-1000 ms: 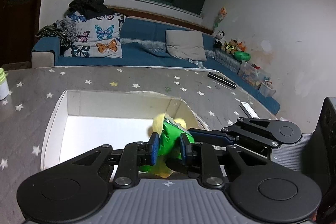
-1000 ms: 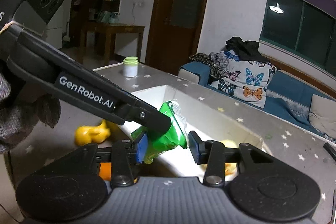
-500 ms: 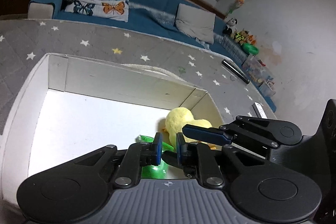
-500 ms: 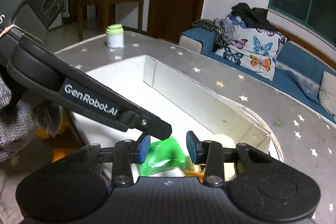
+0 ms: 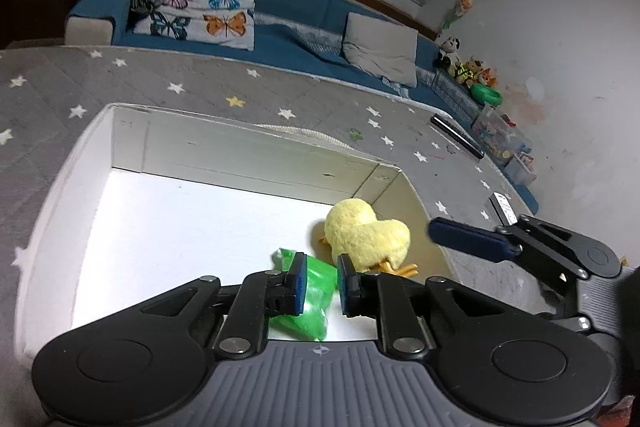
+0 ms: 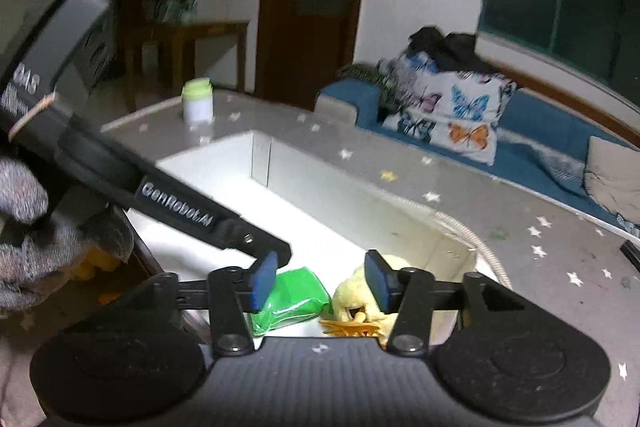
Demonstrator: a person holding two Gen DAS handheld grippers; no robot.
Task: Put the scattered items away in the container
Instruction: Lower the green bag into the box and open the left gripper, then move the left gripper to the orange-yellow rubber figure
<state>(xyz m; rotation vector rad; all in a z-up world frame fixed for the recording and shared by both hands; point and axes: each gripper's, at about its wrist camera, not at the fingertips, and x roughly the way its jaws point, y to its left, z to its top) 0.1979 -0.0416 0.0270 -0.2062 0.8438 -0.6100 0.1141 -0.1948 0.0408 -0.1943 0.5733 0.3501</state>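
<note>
Readable writing on the left gripper only

In the right wrist view the words "GenRobot.AI" stood in pale letters along the black finger arm of the left gripper point(image 6: 276, 259), just above the white box point(image 6: 256, 155). Higher on the same gripper's grey body some large characters showed, maybe "045", too blurred to read with certainty. Nothing else carried readable text.

green packet point(image 5: 316, 291) partly hidden, gloved hand point(image 6: 36, 227) cropped
</note>
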